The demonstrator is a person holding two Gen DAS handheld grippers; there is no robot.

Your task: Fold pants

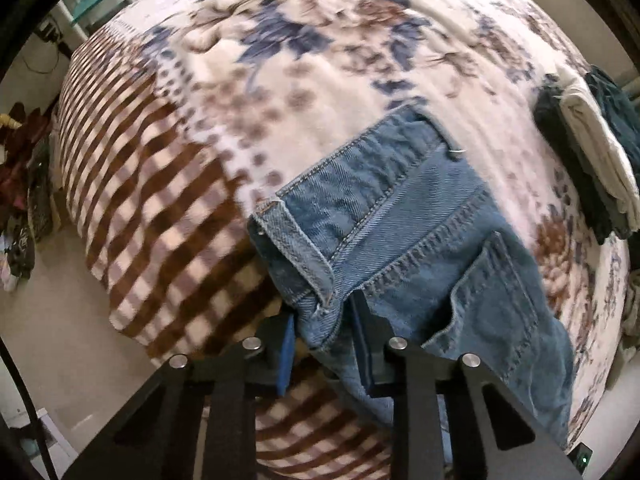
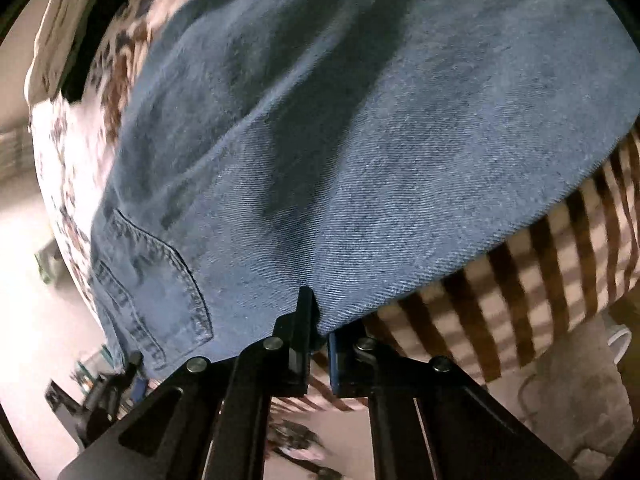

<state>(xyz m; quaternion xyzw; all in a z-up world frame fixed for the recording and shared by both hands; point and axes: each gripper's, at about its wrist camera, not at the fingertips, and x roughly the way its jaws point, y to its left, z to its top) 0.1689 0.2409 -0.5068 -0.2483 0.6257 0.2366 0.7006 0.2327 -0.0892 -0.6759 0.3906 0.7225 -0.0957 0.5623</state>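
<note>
**A:** Start at your jaws. What have you got?

**B:** My left gripper (image 1: 326, 344) is clamped on the jeans (image 1: 408, 240) at the waistband. The denim bunches between my two blue pads (image 1: 285, 360), right where a belt loop hangs down. My right gripper (image 2: 320, 344) is pinched nearly closed on a folded edge of the same jeans (image 2: 340, 140), with a thin ridge of cloth running up from between the fingers.

**A:** And where do the jeans lie?

**B:** On the bed, over a blanket (image 1: 280, 60). From my left camera the waistband and a back pocket (image 1: 492, 292) spread away from my jaws towards the right. From my right camera the denim fills most of the view, with another stitched pocket (image 2: 160, 280) at the lower left.

**A:** What is the blanket like?

**B:** It has blue and brown flowers on white across the middle, and brown and cream checks near the edge beside my grip. The checked edge shows under the jeans on my right side too.

**A:** Anything further out?

**B:** A stack of folded clothes (image 1: 592, 152), dark and pale, sits at the far right of the bed, well apart from the jeans. Beyond the bed's left edge is the floor (image 1: 72, 320), and clutter that is too blurred to name.
</note>
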